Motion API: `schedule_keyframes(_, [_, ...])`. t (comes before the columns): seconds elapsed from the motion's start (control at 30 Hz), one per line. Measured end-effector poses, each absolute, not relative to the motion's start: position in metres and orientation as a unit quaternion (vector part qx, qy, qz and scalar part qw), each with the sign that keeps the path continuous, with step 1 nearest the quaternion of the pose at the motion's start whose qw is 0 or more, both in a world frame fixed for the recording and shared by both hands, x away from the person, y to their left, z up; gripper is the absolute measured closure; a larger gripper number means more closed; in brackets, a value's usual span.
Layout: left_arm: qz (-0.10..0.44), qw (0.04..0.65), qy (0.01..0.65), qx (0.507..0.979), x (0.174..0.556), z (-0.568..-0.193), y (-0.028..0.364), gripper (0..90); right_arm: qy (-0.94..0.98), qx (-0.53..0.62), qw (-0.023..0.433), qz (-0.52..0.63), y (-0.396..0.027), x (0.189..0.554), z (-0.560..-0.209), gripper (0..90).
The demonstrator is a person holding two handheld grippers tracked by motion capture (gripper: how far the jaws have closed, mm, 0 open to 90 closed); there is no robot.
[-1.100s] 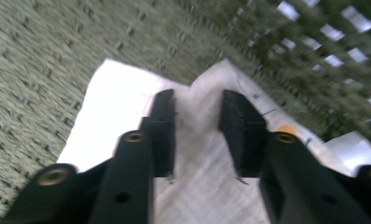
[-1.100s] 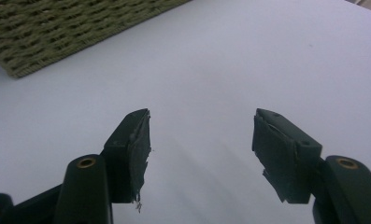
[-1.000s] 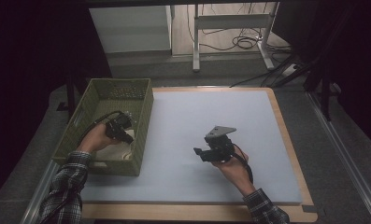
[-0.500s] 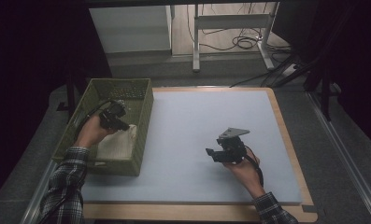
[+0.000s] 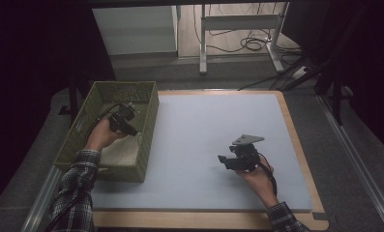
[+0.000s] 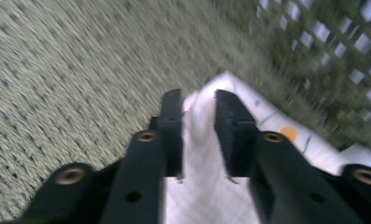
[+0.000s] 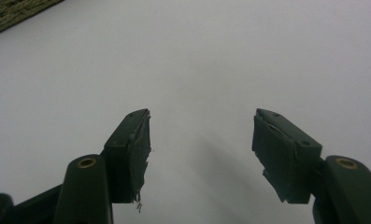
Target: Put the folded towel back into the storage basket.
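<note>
Left hand-held gripper (image 5: pixel 123 121) hangs inside the olive-green woven plastic basket (image 5: pixel 148 104), which stands on the left part of the pale grey-blue tabletop (image 5: pixel 204 125). Its black jaws have just been opening, and in the left gripper view (image 6: pixel 198 112) they now stand slightly apart with a fold of the white cloth with an orange spot and thin blue marks (image 6: pixel 206 186) rising between them; whether the pads press on the fabric cannot be told from the blurred picture. That cloth lies on the basket's floor, near the nearer corner of the basket in the high view (image 5: pixel 124 150). Right hand-held gripper (image 5: pixel 227 161), carried in the person's right hand (image 5: pixel 255 181) and topped by a grey three-cornered plate, hovers over the bare tabletop well apart from the basket, its jaws pointing toward it. Seen in the right gripper view (image 7: pixel 202 140), these jaws stand wide apart with nothing between them.
</note>
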State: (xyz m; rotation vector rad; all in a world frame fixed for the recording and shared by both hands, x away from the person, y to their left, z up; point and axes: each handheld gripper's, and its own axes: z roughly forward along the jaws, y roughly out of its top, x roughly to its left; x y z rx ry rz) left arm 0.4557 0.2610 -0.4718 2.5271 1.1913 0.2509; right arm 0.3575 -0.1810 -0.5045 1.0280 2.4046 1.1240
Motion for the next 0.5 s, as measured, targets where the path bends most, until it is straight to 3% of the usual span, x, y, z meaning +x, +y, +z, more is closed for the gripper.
schedule_keyframes(0.17, [0.085, 0.160, 0.419, 0.890, 0.455, -0.473, 0.260, 51.3, 0.833, 0.361, 0.148, 0.393, -0.186, 0.356, -0.505, 37.5])
schedule_keyframes(0.5, [0.056, 0.124, 0.418, 0.898, 0.458, -0.487, 0.246, 40.4, 0.830, 0.367, 0.145, 0.394, -0.193, 0.354, -0.509, 37.5])
